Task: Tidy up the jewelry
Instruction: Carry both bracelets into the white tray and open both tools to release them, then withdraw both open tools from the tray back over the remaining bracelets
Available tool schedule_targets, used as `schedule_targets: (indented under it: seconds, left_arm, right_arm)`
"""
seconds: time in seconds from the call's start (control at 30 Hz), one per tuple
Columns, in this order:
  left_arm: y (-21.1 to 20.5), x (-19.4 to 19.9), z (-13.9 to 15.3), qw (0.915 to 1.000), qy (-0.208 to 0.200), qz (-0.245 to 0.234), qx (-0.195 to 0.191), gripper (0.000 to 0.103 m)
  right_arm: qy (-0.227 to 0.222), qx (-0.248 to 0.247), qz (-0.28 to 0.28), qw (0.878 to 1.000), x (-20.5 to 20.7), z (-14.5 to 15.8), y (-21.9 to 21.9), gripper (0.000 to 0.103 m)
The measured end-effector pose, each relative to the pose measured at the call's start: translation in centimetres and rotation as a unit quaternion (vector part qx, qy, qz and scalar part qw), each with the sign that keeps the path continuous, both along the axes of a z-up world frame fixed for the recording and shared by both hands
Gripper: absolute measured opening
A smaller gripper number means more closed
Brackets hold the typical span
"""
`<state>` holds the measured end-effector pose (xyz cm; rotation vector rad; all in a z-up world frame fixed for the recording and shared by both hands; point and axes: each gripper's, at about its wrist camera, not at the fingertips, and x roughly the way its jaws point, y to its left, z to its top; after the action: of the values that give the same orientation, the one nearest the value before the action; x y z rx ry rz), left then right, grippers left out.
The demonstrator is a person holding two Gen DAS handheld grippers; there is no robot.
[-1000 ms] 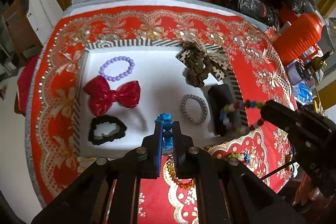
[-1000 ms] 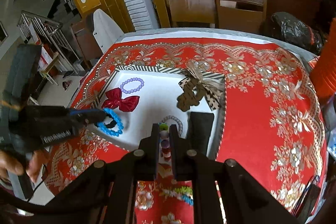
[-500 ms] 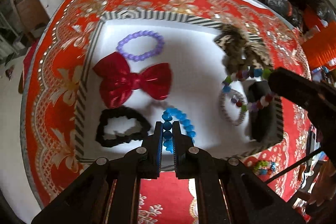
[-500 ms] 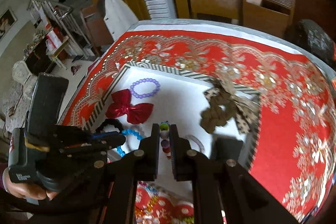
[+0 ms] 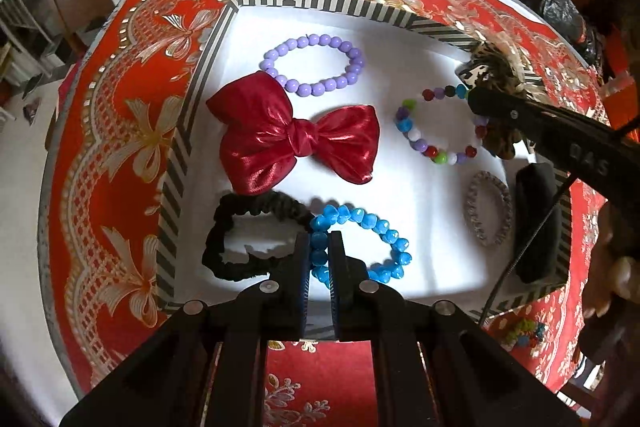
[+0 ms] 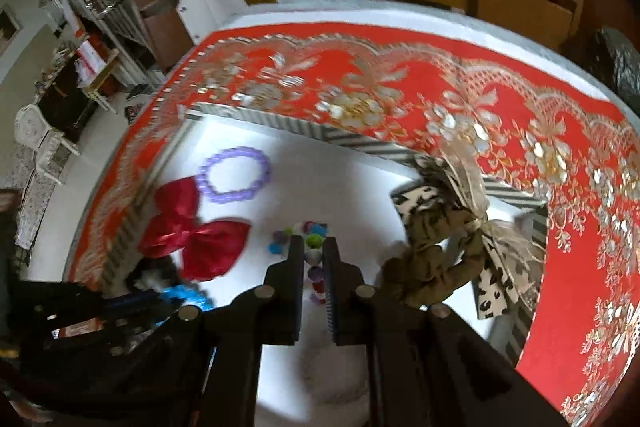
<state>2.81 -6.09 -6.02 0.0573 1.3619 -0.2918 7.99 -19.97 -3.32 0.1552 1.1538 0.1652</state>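
My left tool (image 5: 319, 243) is pinching the blue bead bracelet (image 5: 362, 243) low over the white floor of the striped tray (image 5: 320, 1), w/ the black scrunchie (image 5: 240, 239) touching it just left of the tips and the red satin bow (image 5: 296, 135) right ahead. My right tool (image 6: 313, 247) is clamped on the multicolor bead bracelet (image 5: 436, 127), which hangs over the tray's middle. Purple bead bracelet (image 6: 234, 174) sits ahead-left of that tool, leopard-print bow (image 6: 460, 239) close on its right.
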Motion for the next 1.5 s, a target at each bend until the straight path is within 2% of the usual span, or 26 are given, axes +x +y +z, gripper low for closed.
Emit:
schedule_targets:
  seconds: [0.27, 0.47, 0.53, 0.6, 0.67, 0.73, 0.93, 1.13, 1.33, 1.5]
  left_arm:
    - [-0.6, 0.9, -0.6, 0.9999, -0.002, 0.009, 0.008, 0.0]
    - [-1.1, 1.3, -0.7, 0.9997, -0.009, 0.012, 0.019, 0.0]
    - [-1.1, 1.2, -0.5, 0.9997, -0.011, 0.014, 0.018, 0.0]
    - [-1.0, 1.1, -0.3, 0.9996, -0.013, 0.016, 0.017, 0.0]
    - [-0.7, 0.8, 0.2, 0.9997, -0.013, 0.022, 0.005, 0.01]
    - [-0.4, 0.6, 0.7, 0.9995, -0.017, 0.027, 0.0, 0.013]
    - [0.0, -0.5, 2.5, 0.9989, -0.034, 0.032, -0.008, 0.014]
    - [0.2, -2.2, 4.6, 0.9976, -0.065, 0.024, 0.0, 0.014]
    - [0.4, -4.6, 6.4, 0.9953, -0.097, 0.006, 0.008, 0.014]
    - [0.4, -6.7, 7.3, 0.9938, -0.11, -0.011, 0.006, 0.014]
  right_arm:
    - [-0.003, -0.031, -0.024, 0.999, 0.8, -1.4, -1.0, 0.009]
    - [0.012, -0.021, -0.027, 0.999, 0.7, -2.3, -1.1, 0.009]
    - [0.009, -0.02, -0.025, 0.999, 0.4, -2.1, -0.9, 0.012]
    - [0.007, -0.022, -0.027, 0.999, 0.0, -1.7, -0.8, 0.023]
    - [-0.001, -0.015, -0.031, 0.999, -0.6, -1.1, -0.8, 0.024]
    - [-0.009, -0.013, -0.034, 0.999, -1.3, -0.4, -0.7, 0.025]
    - [-0.046, 0.005, -0.05, 0.998, -4.2, 2.6, -1.0, 0.028]
    - [-0.08, 0.013, -0.061, 0.995, -8.3, 5.8, -1.1, 0.037]
    - [-0.103, 0.006, -0.077, 0.992, -12.7, 8.4, -1.1, 0.038]
    - [-0.117, -0.006, -0.093, 0.989, -16.4, 9.8, -0.8, 0.045]
